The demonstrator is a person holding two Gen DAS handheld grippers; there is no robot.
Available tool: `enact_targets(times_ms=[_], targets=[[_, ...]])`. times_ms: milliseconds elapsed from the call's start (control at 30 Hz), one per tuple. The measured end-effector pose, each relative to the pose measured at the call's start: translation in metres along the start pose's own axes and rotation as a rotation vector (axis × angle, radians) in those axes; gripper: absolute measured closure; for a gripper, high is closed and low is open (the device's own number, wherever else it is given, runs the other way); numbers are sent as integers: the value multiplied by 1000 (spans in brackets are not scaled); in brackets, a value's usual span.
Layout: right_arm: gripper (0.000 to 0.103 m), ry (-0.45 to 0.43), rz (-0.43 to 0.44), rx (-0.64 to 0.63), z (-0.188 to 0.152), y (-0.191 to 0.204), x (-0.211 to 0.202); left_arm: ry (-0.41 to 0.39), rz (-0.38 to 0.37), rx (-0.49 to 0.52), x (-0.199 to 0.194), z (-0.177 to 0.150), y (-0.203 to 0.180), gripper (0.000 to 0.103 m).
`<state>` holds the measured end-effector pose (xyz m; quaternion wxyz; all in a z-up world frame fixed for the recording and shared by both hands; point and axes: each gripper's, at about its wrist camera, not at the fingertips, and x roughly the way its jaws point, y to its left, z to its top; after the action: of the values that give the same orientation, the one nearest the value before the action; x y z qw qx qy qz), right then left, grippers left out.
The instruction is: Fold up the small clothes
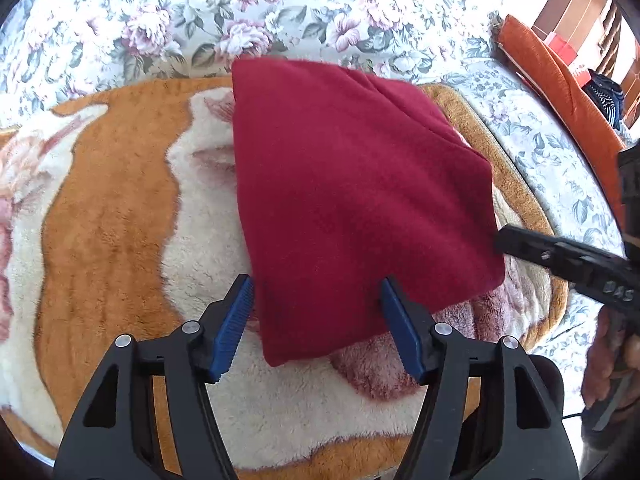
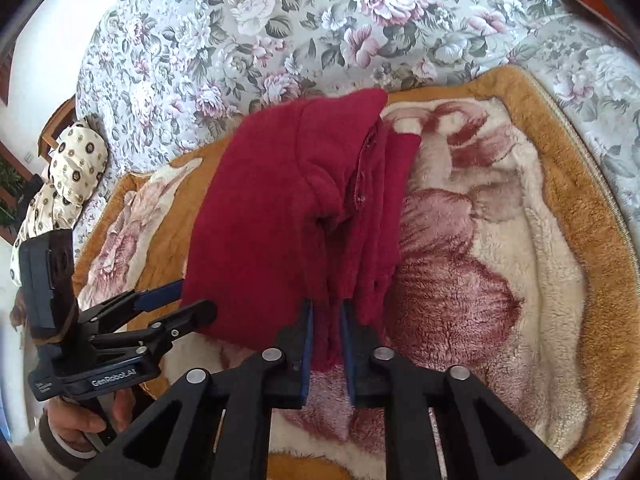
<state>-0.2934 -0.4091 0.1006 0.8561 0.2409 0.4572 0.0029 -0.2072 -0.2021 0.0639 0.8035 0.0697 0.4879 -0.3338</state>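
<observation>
A folded dark red garment point(image 1: 352, 208) fills the centre of the frame, lying on a plush orange-and-cream blanket point(image 1: 100, 220) over a floral bedspread point(image 1: 168, 20). The right hand-held gripper point(image 2: 326, 332) pinches its near edge. The left hand-held gripper point(image 1: 316, 316) is spread wide at its lower corner, gripping nothing.

I see a bed under a floral bedspread point(image 1: 168, 20); on it lie a plush orange-and-cream blanket point(image 1: 104, 216) and an orange cushion point(image 1: 560, 80).
</observation>
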Motion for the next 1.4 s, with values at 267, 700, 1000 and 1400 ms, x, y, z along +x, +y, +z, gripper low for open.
enact_targets(times_ms=[267,700,1000,1400], targets=[[86,-83,3,-123,37,37,2,-76,76,23,-7,27,-3,38],[95,0,-21,-75,48,-5,61,-38,136,51,35,42,-6,31],[89,-95,43,-29,73,8,19,-79,142,48,18,56,-2,31],[91,-12,-79,11,113,-24,99,-42,128,28,50,71,5,29]])
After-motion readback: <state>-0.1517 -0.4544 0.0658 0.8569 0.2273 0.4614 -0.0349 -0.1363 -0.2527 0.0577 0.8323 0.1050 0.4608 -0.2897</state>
